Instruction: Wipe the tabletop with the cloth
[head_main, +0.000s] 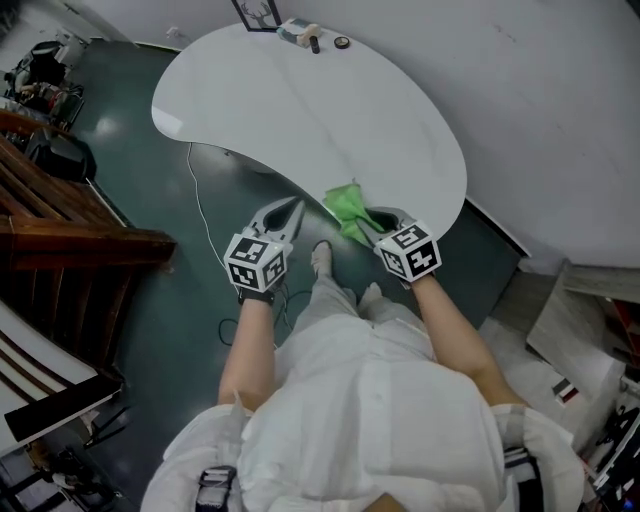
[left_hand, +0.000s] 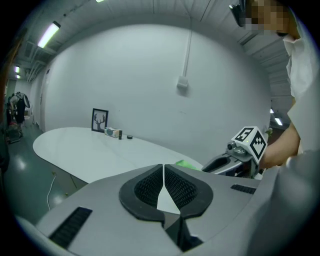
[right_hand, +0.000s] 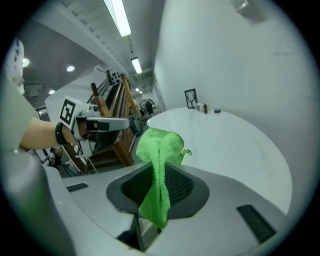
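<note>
A bright green cloth (head_main: 347, 206) hangs at the near edge of the white curved tabletop (head_main: 330, 110). My right gripper (head_main: 366, 220) is shut on the green cloth (right_hand: 159, 165), which bunches above the jaws and trails down between them. My left gripper (head_main: 293, 210) is beside it on the left, over the floor at the table's near edge, shut with nothing held. In the left gripper view the left gripper (left_hand: 163, 172) has its pads touching, and the right gripper (left_hand: 235, 157) shows with a bit of green cloth (left_hand: 187, 163).
At the table's far end stand a small framed picture (head_main: 258, 14), a little box (head_main: 297, 32) and a dark round cap (head_main: 342, 42). A white cable (head_main: 203, 215) runs over the dark green floor. A wooden rack (head_main: 70, 230) stands left; a white wall (head_main: 560, 110) lies right.
</note>
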